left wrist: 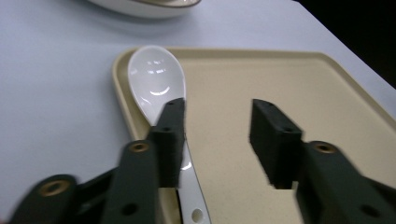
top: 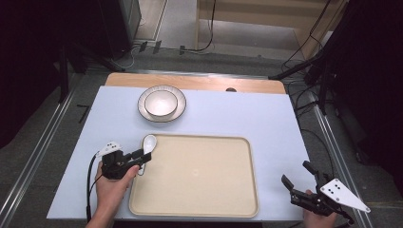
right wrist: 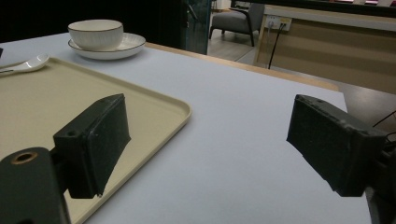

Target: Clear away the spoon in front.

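Left hand-held gripper [top: 144, 157]: jaws spread wide at the tray's near-left corner; its left jaw sits on the spoon's handle, its right jaw over bare tray.
Spoon [left wrist: 156, 84]: white ceramic, lying along the left rim of the tray, bowl end toward the plate.
Tray [top: 199, 209]: beige, rectangular, centred on the pale tabletop [top: 266, 123].
Bowl [top: 160, 103]: white, seated on a dark-rimmed plate [top: 143, 111] beyond the tray.
Right hand-held gripper [top: 297, 175]: jaws wide apart, holding nothing, above the tabletop just right of the tray.
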A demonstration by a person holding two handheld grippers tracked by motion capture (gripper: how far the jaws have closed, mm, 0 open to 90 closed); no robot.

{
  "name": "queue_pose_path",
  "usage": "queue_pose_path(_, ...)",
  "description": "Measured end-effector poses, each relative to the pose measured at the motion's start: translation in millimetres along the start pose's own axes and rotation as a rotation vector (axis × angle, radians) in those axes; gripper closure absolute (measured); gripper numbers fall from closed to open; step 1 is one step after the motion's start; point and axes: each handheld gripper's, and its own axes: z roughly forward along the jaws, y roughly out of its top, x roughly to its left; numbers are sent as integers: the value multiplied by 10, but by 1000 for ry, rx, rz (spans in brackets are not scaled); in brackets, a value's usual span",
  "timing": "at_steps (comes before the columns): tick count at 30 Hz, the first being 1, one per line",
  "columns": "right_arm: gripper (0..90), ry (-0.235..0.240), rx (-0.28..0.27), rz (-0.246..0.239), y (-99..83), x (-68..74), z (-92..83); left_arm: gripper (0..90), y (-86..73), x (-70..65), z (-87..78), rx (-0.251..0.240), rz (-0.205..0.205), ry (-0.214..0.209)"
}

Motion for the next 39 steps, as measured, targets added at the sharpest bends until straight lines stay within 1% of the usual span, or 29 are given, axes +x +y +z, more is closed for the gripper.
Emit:
queue_pose_path(1, 131, 0, 1, 0, -1, -1, 0, 451, 11, 9, -24, -7, -7, -10)
queue_pose_path(2, 131, 0, 0, -1, 0, 0, 0, 355, 24, 19, -46, -13, -11, -16)
queue_pose_path(3, 131, 0, 0, -1, 0, 0, 0, 355, 37, 21, -70, -14, -12, -14)
queue_pose_path(5, 131, -1, 0, 0, 1, 0, 1, 260, 62, 25, -116, -20, 3, -12)
queue_pose_path(7, 131, 1, 0, -2, 1, 1, 3, 163, 80, 25, -166, -29, 16, -27)
queue_pose_path(8, 131, 1, 1, -2, 1, 2, 3, 119, 83, 21, -192, -38, 26, -33)
queue_pose_path(9, 131, 1, 2, -1, 0, 1, 4, 90, 84, 18, -212, -35, 46, -38)
queue_pose_path(11, 131, -2, -1, -3, 3, 0, 1, 6, 92, 19, -250, -43, 46, -50)
queue_pose_path(13, 131, -2, 0, -1, 3, 1, -1, 5, 98, 18, -293, -59, 63, -56)
queue_pose_path(14, 131, -3, 1, -1, 2, 1, -2, 0, 103, 14, -311, -59, 66, -48)
queue_pose_path(16, 131, -4, 2, -1, 1, 0, -2, 0, 106, 17, -347, -64, 77, -51)
queue_pose_path(17, 131, -4, 2, -1, 1, 0, -3, 0, 106, 16, -364, -64, 82, -45)
queue_pose_path(19, 131, -5, 0, 1, -1, -2, -5, 0, 101, 17, -402, -66, 100, -53)
queue_pose_path(22, 131, -4, 0, 0, 1, -1, -6, 0, 89, 21, -462, -75, 118, -39)
queue_pose_path(24, 131, -6, -2, 1, 2, 0, -8, 0, 79, 40, -506, -78, 129, -41)
queue_pose_path(25, 131, -6, -1, 2, 3, 0, -8, 0, 72, 48, -527, -83, 129, -33)
queue_pose_path(27, 131, -6, -1, 3, 4, 0, -8, 0, 57, 76, -577, -86, 133, -33)
queue_pose_path(32, 131, -5, -2, -1, 6, 8, -4, 0, 15, 142, -688, -88, 139, -5)
queue_pose_path(35, 131, -7, -3, 0, 8, 9, -5, 0, -3, 186, -758, -102, 133, 5)
queue_pose_path(39, 131, -7, 0, -1, 4, 5, -1, 0, -25, 238, -845, -108, 136, 22)
